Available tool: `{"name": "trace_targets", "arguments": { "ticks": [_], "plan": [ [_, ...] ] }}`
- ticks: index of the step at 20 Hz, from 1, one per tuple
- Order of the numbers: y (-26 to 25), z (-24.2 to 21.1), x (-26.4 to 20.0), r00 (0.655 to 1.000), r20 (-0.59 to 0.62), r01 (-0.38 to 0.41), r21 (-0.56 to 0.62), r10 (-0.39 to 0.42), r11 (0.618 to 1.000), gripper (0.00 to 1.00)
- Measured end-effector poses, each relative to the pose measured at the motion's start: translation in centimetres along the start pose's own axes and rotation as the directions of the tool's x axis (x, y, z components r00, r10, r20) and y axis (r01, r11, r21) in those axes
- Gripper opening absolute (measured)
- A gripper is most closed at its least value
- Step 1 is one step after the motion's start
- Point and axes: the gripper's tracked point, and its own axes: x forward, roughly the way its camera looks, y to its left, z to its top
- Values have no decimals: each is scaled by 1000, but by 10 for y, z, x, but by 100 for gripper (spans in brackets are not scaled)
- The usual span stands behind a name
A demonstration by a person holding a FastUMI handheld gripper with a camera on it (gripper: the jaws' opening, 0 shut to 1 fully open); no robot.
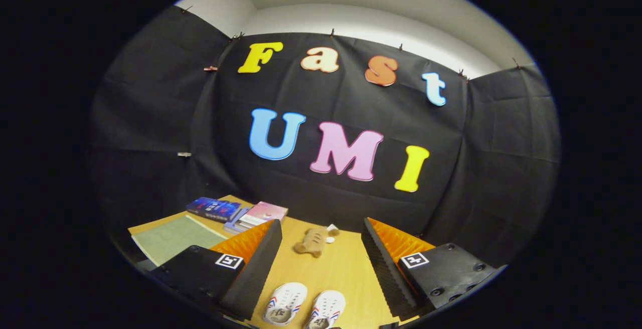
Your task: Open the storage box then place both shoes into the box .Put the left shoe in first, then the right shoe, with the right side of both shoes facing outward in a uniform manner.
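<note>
The gripper (321, 249) is held above a wooden table (341, 274) with its fingers spread wide apart and nothing between them. Two small white shoes with red and blue side stripes lie side by side on the table, below and between the fingers: the left-hand shoe (285, 303) and the right-hand shoe (326, 309), close together, soles down. Neither finger touches them. Beyond the fingers lies a tan plush toy (311, 241). Further off, beside the left finger, a green mat (170, 238) and a few books (241, 212) rest near the black cloth wall (150, 118).
</note>
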Motion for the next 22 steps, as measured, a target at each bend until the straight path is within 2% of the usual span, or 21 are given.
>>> {"name": "trace_targets", "arguments": {
  "ticks": [2,4,7,9,11,14,16,20,22],
  "plan": [
    [27,-10,7,993,-26,-116,104,119,988,98],
    [53,-18,14,967,-44,-232,246,250,941,98],
    [91,-43,25,898,-79,-353,460,433,815,100],
    [111,-58,31,839,-76,-391,604,538,695,98],
    [126,-79,43,779,-86,-370,737,621,566,98],
    [149,-115,45,692,-113,-297,856,713,423,98],
    [169,-137,43,620,-114,-259,904,777,339,98],
    [198,-190,42,481,-136,-143,963,866,230,98],
    [212,-209,45,429,-130,-75,981,894,179,98]
  ]
}}
